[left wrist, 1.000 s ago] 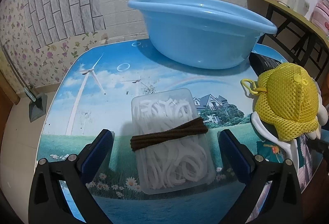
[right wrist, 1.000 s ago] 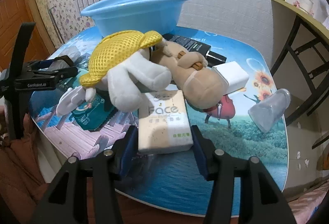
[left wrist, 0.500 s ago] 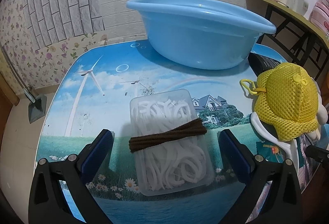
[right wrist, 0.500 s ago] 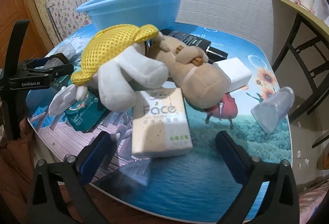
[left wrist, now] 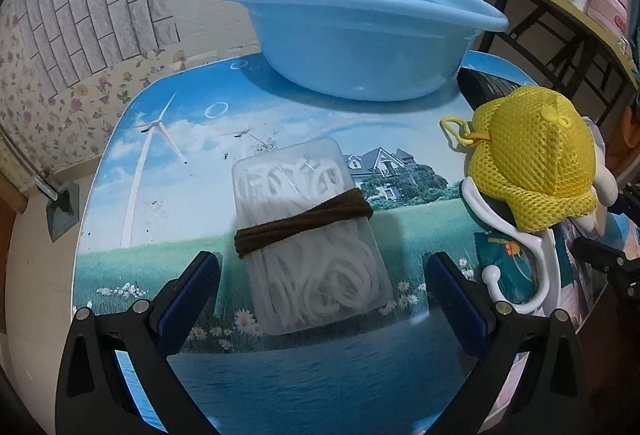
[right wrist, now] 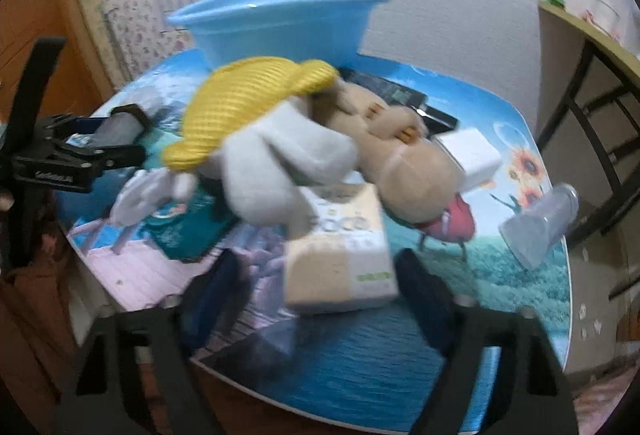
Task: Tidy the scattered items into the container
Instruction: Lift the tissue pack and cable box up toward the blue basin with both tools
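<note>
A light blue basin (left wrist: 360, 39) stands at the back of the table and also shows in the right wrist view (right wrist: 280, 23). My left gripper (left wrist: 320, 291) is open around the near end of a clear box of white loops (left wrist: 312, 239) with a brown band across it. My right gripper (right wrist: 320, 283) is open around a beige "Face" tissue pack (right wrist: 340, 259). Behind the pack lies a plush toy (right wrist: 340, 147) with a yellow mesh hat (right wrist: 248, 95); the hat also shows in the left wrist view (left wrist: 528, 155).
A white block (right wrist: 472, 151), a clear bottle (right wrist: 540, 227), a black flat item (right wrist: 392, 91) and a teal packet (right wrist: 188, 231) lie on the table. A white hook (left wrist: 516, 255) lies by the hat. A shelf (left wrist: 560, 11) stands at right.
My right gripper let go of the tissue pack and opened wide, then moved closer in; its view is blurred now. My left gripper stayed open and edged forward around the clear box.
</note>
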The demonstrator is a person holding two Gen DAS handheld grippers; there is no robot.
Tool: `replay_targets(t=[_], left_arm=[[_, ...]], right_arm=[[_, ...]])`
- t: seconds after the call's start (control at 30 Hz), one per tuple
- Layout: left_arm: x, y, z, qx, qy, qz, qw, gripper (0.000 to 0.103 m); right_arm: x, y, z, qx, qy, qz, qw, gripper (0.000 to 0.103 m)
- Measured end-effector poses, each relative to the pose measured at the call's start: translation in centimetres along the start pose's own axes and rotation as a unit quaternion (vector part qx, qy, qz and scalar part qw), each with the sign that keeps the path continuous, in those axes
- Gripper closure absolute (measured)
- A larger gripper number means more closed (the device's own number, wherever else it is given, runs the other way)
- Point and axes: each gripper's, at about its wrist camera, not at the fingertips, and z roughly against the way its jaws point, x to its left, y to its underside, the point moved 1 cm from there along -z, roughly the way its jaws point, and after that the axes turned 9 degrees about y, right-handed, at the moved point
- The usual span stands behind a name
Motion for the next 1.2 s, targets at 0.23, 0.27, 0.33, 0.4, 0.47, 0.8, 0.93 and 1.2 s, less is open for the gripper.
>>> replay_targets(t=[0.23, 0.27, 0.33, 0.4, 0.47, 0.8, 0.93, 1.2], left_arm=[[0.0, -0.6, -0.4, 0.011, -0.001, 0.007, 0.9999, 0.000], [0.0, -0.6, -0.4, 0.010, -0.001, 0.003, 0.9999, 0.000], [0.0, -0.5, -0.3, 0.002, 0.001, -0.007, 1.0000, 0.002], [0.0, -0.5, -0.3, -0.004, 0.002, -0.011, 0.9999, 0.008], [0.0, -0.6, -0.1, -0.011, 0.000, -0.010, 0.9999, 0.023], [1.1, -1.2, 0.3, -0.017, 0.004, 0.014, 0.9998, 0.045], [1.2, -2.1, 1.5, -0.035, 0.008, 0.029, 0.9989, 0.045], [0.0, -4.5, 5.5, -0.087, 0.040, 0.049, 0.9942, 0.045]], right_arm=[[-1.3, -0.2, 0.3, -0.002, -0.019, -0.028, 0.999, 0.058], [-1.5, -0.2, 0.3, 0.000, -0.022, -0.035, 0.999, 0.058], [-1.3, -0.1, 0.4, 0.002, -0.027, -0.044, 0.999, 0.058], [-1.2, -0.1, 0.6, -0.001, -0.030, -0.046, 0.998, 0.058], [-1.1, -0.1, 0.9, -0.006, -0.032, -0.044, 0.998, 0.058], [0.1, -0.5, 1.9, -0.018, -0.037, -0.037, 0.998, 0.058], [-0.2, -1.4, 2.9, -0.028, -0.044, -0.044, 0.998, 0.058], [-0.1, -3.5, 4.9, -0.058, -0.072, -0.057, 0.994, 0.058]])
